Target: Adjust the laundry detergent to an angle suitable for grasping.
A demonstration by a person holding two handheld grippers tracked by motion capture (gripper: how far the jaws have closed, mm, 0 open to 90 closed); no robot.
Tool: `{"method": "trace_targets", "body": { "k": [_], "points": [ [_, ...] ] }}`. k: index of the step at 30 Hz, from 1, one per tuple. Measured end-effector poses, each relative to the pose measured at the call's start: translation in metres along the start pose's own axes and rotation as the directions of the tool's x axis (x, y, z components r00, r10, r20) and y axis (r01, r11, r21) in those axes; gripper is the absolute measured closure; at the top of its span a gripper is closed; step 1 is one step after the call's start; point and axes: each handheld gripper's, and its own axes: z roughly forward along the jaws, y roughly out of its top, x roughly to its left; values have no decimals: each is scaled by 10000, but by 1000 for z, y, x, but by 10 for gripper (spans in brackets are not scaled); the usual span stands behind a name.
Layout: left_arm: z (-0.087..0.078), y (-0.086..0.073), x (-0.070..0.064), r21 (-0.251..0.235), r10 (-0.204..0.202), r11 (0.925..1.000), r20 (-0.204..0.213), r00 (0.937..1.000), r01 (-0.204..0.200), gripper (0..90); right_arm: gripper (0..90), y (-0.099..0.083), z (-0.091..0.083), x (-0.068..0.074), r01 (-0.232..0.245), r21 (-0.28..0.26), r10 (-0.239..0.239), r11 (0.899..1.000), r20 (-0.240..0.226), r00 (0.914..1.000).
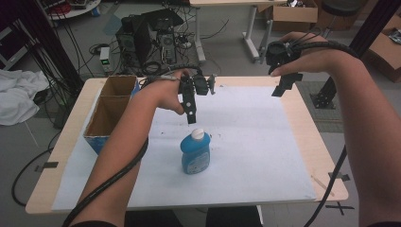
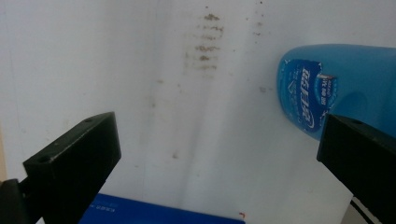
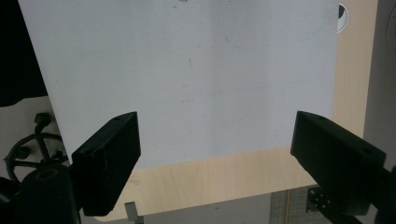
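A bright blue bottle (image 1: 195,153) with a white cap (image 1: 197,134) is standing on a white sheet (image 1: 255,142), its label (image 2: 308,100) showing white lettering on darker blue with a small red mark. The sheet is carrying rows of brownish smudges (image 2: 205,44) and is covering a pale wood table (image 1: 312,137). A cardboard box (image 1: 111,111) is showing brown inside and blue along its lower outer wall. The left gripper (image 1: 190,109) and the right gripper (image 1: 283,85) are both showing matte black jaws. A white cloth (image 1: 19,94) is lying on the grey floor.

A brown cardboard box (image 1: 109,111) with two compartments stands at the left edge of the white sheet (image 1: 255,137)
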Motion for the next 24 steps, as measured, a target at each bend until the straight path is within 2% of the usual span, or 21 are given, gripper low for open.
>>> {"method": "trace_targets", "body": {
  "k": [9,13,24],
  "points": [
    [-1,-1,-1,48,-15,10000,-37,10000,15,1,160,-1,2,0,-36,14,36,10000,20,10000],
    [0,-1,0,66,101,9999,-43,9999,-100,1,160,-1,6,1,-67,-48,67,10000,-10,10000],
    [-7,-1,-1,-20,-74,10000,-175,9998,74,1,160,-1,8,0,-21,-31,21,10000,7,10000]
  ]
}}
